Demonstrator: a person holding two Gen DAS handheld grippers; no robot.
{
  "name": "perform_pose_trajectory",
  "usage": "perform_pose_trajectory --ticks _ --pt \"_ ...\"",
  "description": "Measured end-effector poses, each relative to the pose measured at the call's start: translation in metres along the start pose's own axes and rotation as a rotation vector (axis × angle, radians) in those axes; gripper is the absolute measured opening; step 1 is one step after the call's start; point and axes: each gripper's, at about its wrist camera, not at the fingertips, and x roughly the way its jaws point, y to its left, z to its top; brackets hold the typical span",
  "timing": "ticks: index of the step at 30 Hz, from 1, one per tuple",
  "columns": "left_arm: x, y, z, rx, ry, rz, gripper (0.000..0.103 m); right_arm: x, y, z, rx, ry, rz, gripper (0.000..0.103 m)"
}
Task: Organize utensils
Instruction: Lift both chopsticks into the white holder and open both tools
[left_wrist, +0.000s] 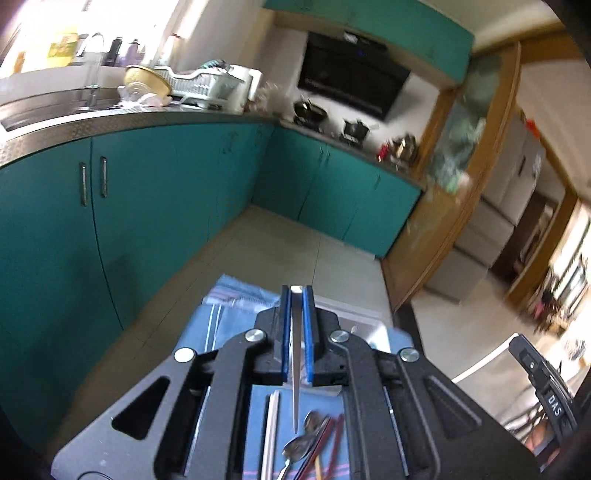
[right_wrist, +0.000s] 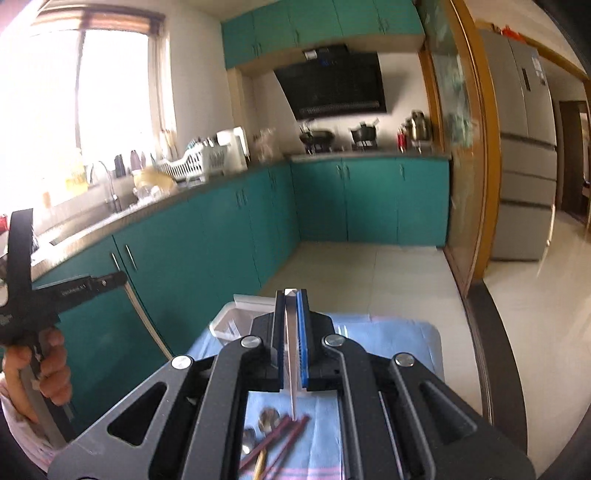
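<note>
Left wrist view: the left gripper (left_wrist: 296, 291) has its blue pads (left_wrist: 284, 332) drawn close together, and a thin strip of bright metal (left_wrist: 295, 354) runs between them, tapering back towards the camera. It looks clamped, though what the strip belongs to I cannot tell. Below the gripper a blue cloth (left_wrist: 195, 332) covers the table, and on it lie spoons (left_wrist: 297, 445), dark red chopsticks (left_wrist: 334, 435) and a pale flat stick (left_wrist: 271, 432), all bunched close beneath the gripper body. A clear plastic bag (left_wrist: 236, 301) sits at the far end of the cloth.

Over to the right wrist view: the right gripper (right_wrist: 291, 293) shows the same picture, pads nearly together with a narrow metal strip (right_wrist: 291, 362) pinched between them. Under it, spoons (right_wrist: 267, 417) and dark red chopsticks (right_wrist: 280, 435) lie on the blue cloth (right_wrist: 388, 339), and a white tray (right_wrist: 236, 317) sits at the cloth's far left edge. At the left edge of this view a hand (right_wrist: 44, 369) grips the other gripper's handle. Teal cabinets (right_wrist: 369, 199), a dish rack (right_wrist: 192, 164) and a fridge (right_wrist: 524, 147) fill the kitchen behind.
</note>
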Motion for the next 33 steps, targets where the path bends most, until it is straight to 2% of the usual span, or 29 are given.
perform_pose_trajectory --ticks 5,11,16,20,22,26,30,33 --pt "-0.001 -0.002 0.015 -0.039 -0.002 -0.02 0.006 0.011 0.004 0.011 -0.027 0.001 0.004 0.007" --pt "-0.02 -0.017 0.04 -0.048 -0.065 -0.071 0.006 0.011 0.0 0.027 0.0 -0.051 0.025 0.007" --pt "-0.033 -0.04 0.068 -0.041 -0.185 -0.062 0.006 0.004 0.004 0.054 0.007 -0.189 0.015 0.007" --pt "-0.023 -0.047 0.082 -0.038 -0.264 0.01 0.006 0.008 0.009 0.072 -0.01 -0.281 -0.054 0.007" --pt "-0.006 -0.049 0.085 -0.027 -0.255 0.041 0.006 0.023 0.013 0.076 -0.022 -0.283 -0.066 0.007" --pt "0.042 -0.046 0.073 -0.013 -0.182 0.079 0.006 0.06 0.014 0.068 -0.029 -0.251 -0.046 0.007" --pt "0.08 -0.034 0.053 -0.008 -0.109 0.101 0.006 0.1 0.012 0.045 -0.032 -0.187 -0.053 0.007" --pt "0.092 -0.025 0.037 -0.01 -0.072 0.103 0.006 0.119 0.004 0.031 -0.003 -0.148 -0.05 0.007"
